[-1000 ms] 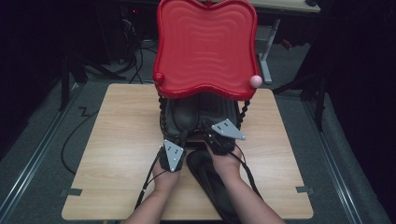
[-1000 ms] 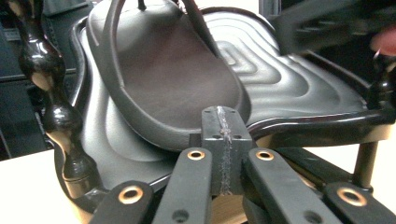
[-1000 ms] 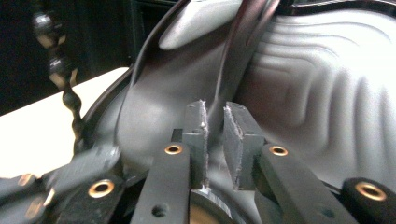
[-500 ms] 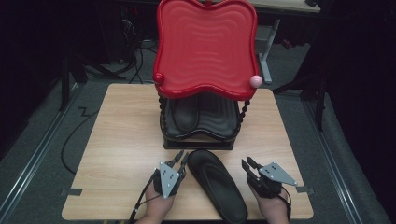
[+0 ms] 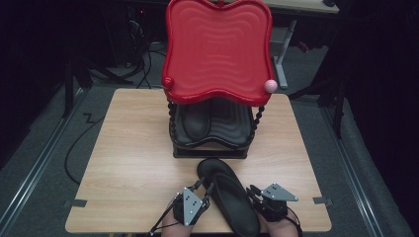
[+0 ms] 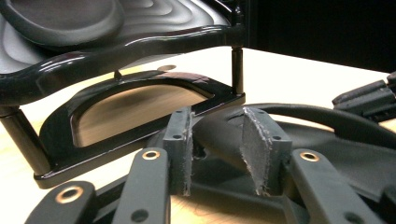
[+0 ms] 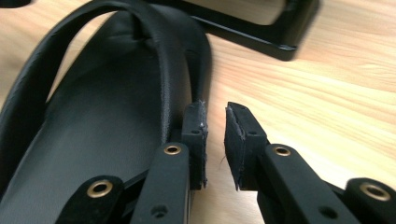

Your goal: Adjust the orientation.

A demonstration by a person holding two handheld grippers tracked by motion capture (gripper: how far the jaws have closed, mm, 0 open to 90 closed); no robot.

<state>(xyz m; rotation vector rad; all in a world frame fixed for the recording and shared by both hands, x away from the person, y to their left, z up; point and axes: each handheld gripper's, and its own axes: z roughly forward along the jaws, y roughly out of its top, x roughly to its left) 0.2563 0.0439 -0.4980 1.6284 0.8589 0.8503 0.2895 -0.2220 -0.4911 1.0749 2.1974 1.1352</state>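
Black flip-flop [image 5: 228,196] lies flat on the wooden table [image 5: 123,163], toe end pointing at the rack, heel end near the table's front edge. It sits between my two grippers.

Left gripper [image 5: 201,192]: just beside the sandal's left edge, near the toe half. My jaws have just been opening. In the left gripper view the pads [image 6: 181,149] stand apart with a clear gap; the sandal's edge and strap [image 6: 327,122] lie beyond them, and nothing is pressed between the pads. So: apart, not gripping.

Right gripper [image 5: 253,192]: just beside the sandal's right edge. In the right gripper view the two pads [image 7: 239,142] stand a narrow gap apart with only bare table grain between them. One pad sits right next to the sandal's rim, where the strap [image 7: 159,60] runs down (touching or not, I cannot tell). Nothing clamped.

Two-tier rack [image 5: 212,140] stands mid-table, well behind the sandal. Its red upper tray [image 5: 217,49] overhangs the black lower tray [image 5: 232,126]. A second black sandal [image 5: 196,121] rests on the left part of the lower tray. The rack's black base frame [image 6: 140,116] is close ahead in the left gripper view, just beyond the toe of the sandal on the table.
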